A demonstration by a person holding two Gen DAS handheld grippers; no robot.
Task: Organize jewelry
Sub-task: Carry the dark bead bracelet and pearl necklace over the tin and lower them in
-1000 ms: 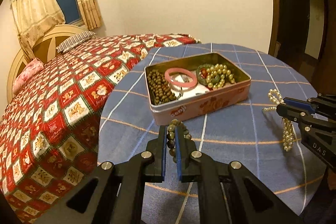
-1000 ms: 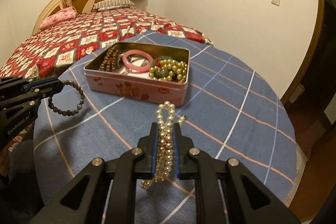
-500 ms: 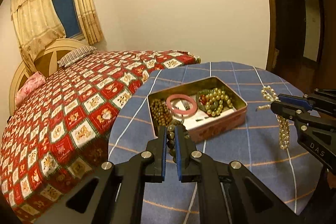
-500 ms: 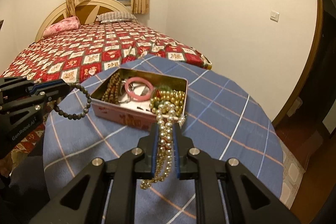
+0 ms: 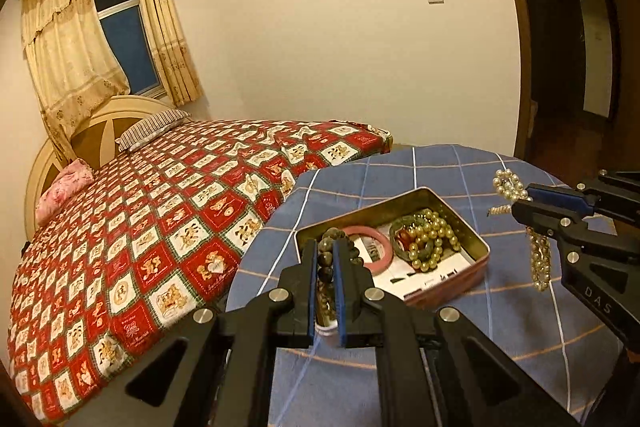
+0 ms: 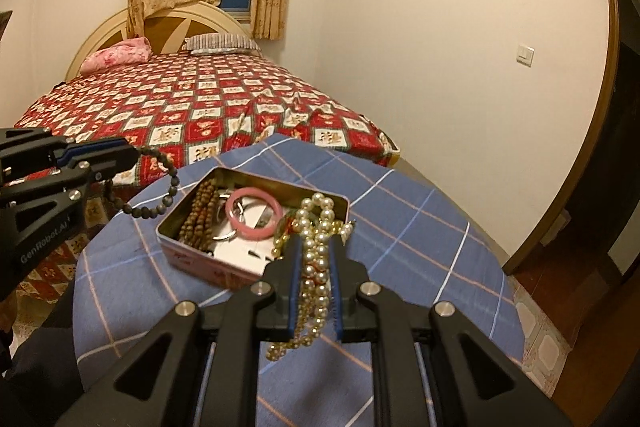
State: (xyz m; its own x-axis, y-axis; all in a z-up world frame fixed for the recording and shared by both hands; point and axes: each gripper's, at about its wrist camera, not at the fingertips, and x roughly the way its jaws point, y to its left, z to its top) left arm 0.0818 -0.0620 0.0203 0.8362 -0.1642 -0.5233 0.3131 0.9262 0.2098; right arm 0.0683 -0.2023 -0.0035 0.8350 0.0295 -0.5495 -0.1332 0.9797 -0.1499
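Observation:
An open pink tin (image 5: 478,281) (image 6: 188,259) sits on the blue checked table and holds a pink bangle (image 6: 254,213), brown wooden beads (image 6: 200,215) and a gold-green bead bracelet (image 5: 428,239). My left gripper (image 5: 325,247) (image 6: 134,157) is shut on a dark bead bracelet (image 5: 326,259) (image 6: 160,195), held in the air above the tin's left end. My right gripper (image 6: 314,247) (image 5: 520,201) is shut on a pearl necklace (image 6: 316,267) (image 5: 538,259) that dangles above the table at the tin's right side.
The round table (image 6: 420,247) has a blue checked cloth. A bed with a red patterned quilt (image 5: 160,227) (image 6: 200,107) lies close behind and to the left of it. A dark doorway (image 5: 568,47) opens on the right.
Both grippers have risen well above the table with their jewelry; the tin now looks lower and smaller in both views, and more of the wall shows.

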